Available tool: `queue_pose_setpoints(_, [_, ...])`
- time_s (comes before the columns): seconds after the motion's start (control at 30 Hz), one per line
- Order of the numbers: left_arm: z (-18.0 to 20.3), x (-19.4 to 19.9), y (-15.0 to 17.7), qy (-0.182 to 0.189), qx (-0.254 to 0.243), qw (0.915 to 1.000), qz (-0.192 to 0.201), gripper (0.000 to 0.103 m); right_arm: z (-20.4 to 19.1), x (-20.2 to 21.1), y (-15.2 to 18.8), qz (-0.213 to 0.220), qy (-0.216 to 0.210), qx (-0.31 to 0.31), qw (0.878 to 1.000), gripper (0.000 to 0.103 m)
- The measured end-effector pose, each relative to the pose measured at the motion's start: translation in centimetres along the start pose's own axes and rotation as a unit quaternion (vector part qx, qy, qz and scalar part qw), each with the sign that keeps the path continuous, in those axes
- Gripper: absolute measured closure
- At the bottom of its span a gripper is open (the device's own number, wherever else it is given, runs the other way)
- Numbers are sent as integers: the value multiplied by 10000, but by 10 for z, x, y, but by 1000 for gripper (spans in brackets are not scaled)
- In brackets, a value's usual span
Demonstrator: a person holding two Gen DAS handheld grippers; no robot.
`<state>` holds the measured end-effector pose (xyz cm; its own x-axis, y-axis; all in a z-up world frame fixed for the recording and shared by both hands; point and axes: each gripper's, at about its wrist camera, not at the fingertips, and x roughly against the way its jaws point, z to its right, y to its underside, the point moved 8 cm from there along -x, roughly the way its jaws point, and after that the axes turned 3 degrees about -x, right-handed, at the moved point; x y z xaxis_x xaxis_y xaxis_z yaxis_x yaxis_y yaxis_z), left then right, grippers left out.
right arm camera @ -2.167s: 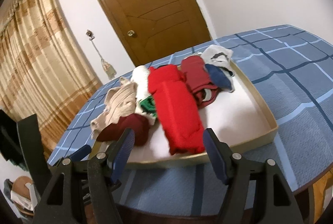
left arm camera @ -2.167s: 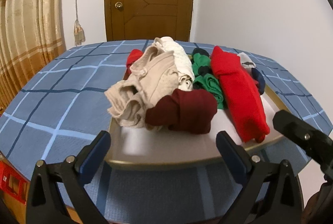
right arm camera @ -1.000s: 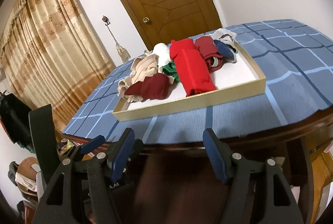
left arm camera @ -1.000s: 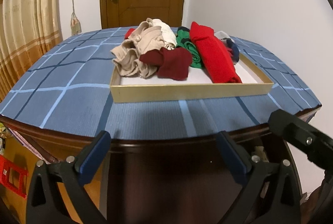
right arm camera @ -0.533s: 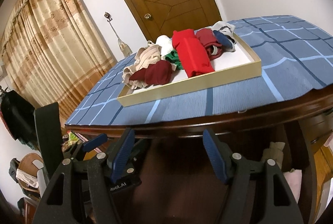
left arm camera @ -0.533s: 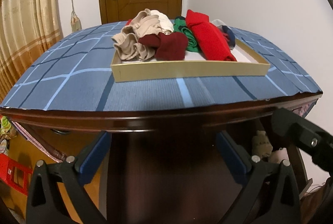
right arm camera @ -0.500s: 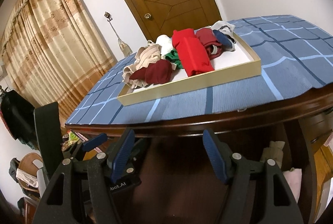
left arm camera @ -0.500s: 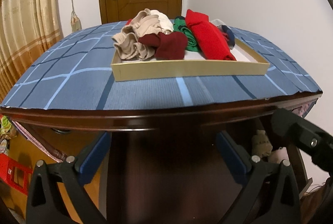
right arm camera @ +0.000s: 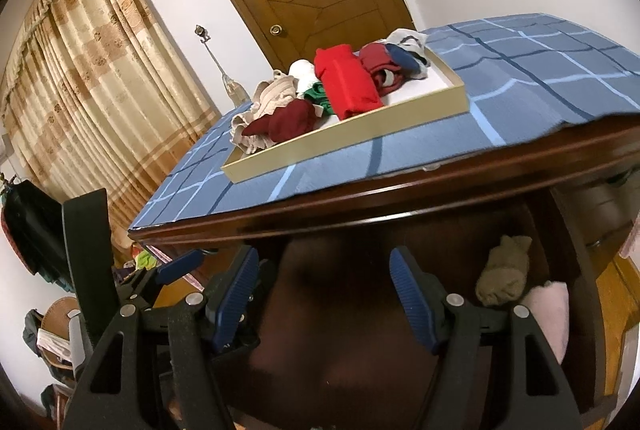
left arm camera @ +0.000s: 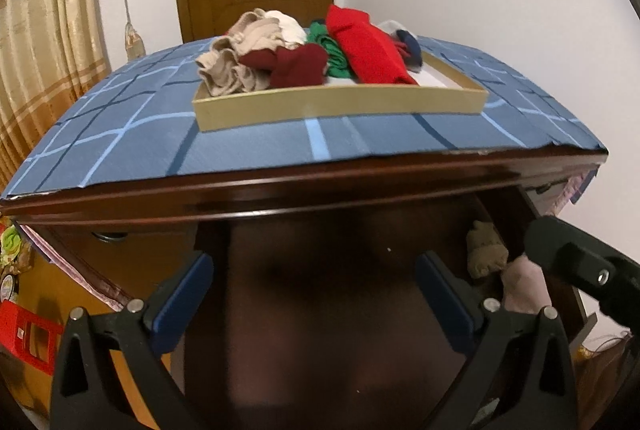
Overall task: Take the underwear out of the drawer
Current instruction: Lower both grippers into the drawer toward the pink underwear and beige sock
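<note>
We have dropped both wide-open, empty hand-held grippers, left (left arm camera: 312,294) and right (right arm camera: 322,294), below the table (left arm camera: 304,186); drawer underwear (right arm camera: 506,276) at lower right awaits.

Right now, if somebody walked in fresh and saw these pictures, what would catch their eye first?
Probably the bright red garment atop the clothes heaped in the shallow tray, which sits on the blue checked tablecloth. Next, the dark open drawer under the tabletop, with an olive bundle and a pink piece at its right side. Both grippers, left gripper and right gripper, hang open before it.

Bright room, dark blurred foreground, fisheye-warped edges
</note>
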<state>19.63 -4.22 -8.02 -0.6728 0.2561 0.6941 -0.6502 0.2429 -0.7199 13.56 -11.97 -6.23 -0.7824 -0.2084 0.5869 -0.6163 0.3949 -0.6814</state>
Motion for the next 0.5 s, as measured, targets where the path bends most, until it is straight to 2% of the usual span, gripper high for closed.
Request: queue_pose_setpoints(0.5, [40,9,23,221,-426,9988,-128,1,43,33,25,48,283,-320,9991,33])
